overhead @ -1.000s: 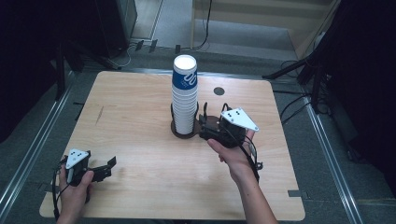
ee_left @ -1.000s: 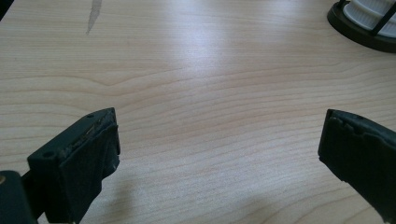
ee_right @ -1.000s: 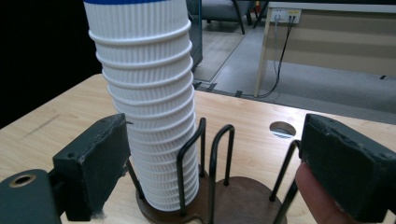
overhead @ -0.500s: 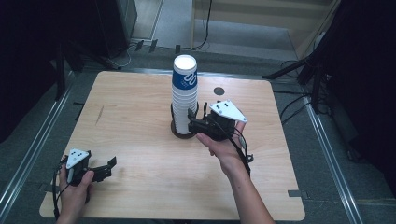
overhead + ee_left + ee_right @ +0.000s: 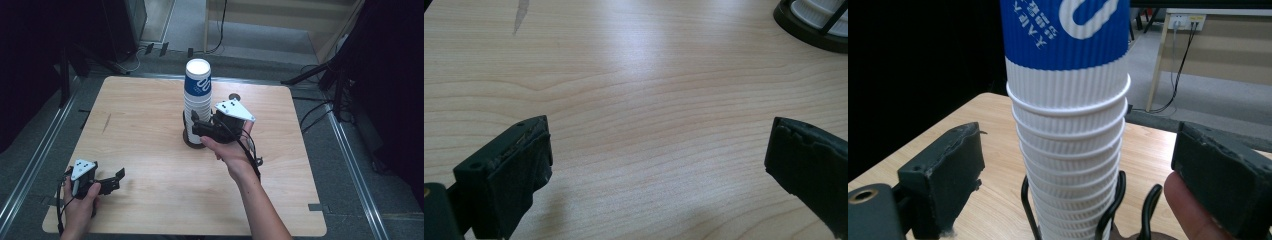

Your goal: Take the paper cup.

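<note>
Standing near the middle of the wooden table (image 5: 150,125), toward its far side: a tall stack of paper cups (image 5: 197,102), white and ribbed lower down, blue with white print at the top, seated in a black wire holder (image 5: 192,140). Reaching in at the stack from its right: the right gripper (image 5: 196,127), jaws spread wide apart on either side of the lower cups, gripping nothing, not touching them in the right gripper view. Showing a fingertip (image 5: 1188,207) beside the right-hand jaw there.

Resting well away from the stack, at the table's near left corner: the left gripper (image 5: 116,179), jaws gaping over bare wood, holding nothing. Peeking in at the top right of the left gripper view: the holder's black base ring.

Surrounding the table: grey floor, metal rails along both sides, dark stands and trailing cables (image 5: 220,30) behind the stack, a pale wooden frame (image 5: 280,15) beyond.

Cutting off the top of the stack in the right gripper view; blue print partly readable only. Small dark round mark (image 5: 233,96) behind the stack, too small to identify.
</note>
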